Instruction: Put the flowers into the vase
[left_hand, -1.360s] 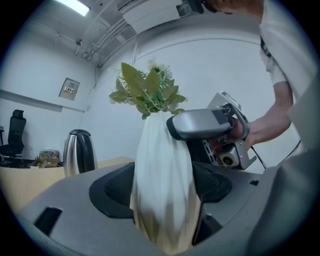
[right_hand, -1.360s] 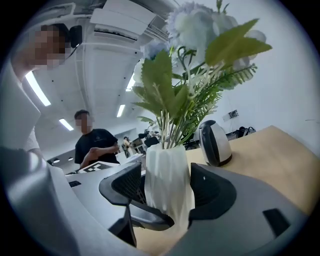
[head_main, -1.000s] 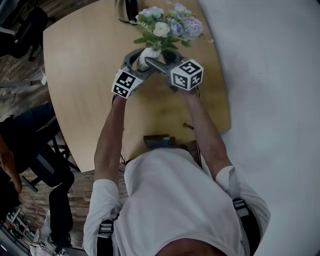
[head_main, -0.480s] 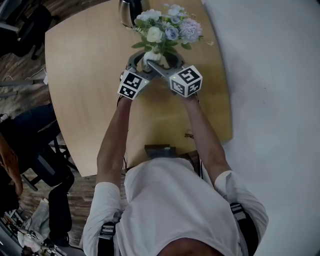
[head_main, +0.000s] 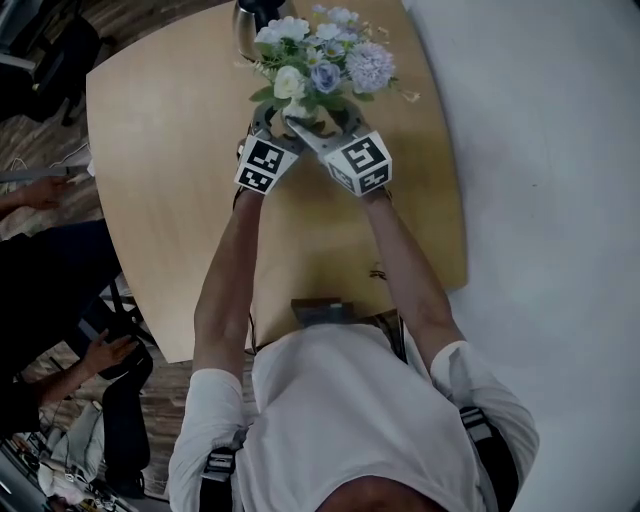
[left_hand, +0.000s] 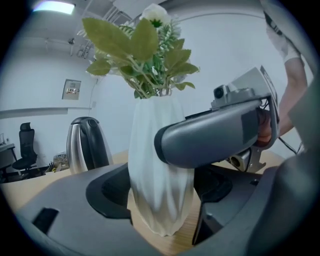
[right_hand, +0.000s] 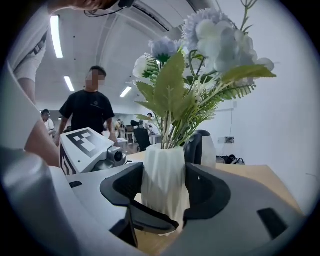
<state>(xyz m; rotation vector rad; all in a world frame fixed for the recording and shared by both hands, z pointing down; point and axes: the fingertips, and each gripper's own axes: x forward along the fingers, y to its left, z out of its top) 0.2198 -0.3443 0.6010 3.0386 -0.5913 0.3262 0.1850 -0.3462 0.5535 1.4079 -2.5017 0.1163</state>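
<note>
Up at the far end of the wooden table, the white ribbed vase is standing upright with the flowers already sitting in it. It's a bunch of white, blue and lilac blooms, with green leaves spreading out over the rim. Both grippers are hugging it at once. The left gripper is reaching in from the left of the head view and the right gripper from the right, and their fingers are crossing each other around the vase body. In the left gripper view the vase is sitting right between the two pads, which look to be pressing on its sides, and one of the right gripper's fingers is cutting across in front. In the right gripper view it's the same deal, with both pads squeezing the lower half of the vase. Whether the base is actually touching the wood, I can't tell. The marker cubes are sitting side by side just behind the vase, close to each other. A steel kettle is standing on the table just beyond the vase, and a person in a black shirt is standing further back in the room.
</note>
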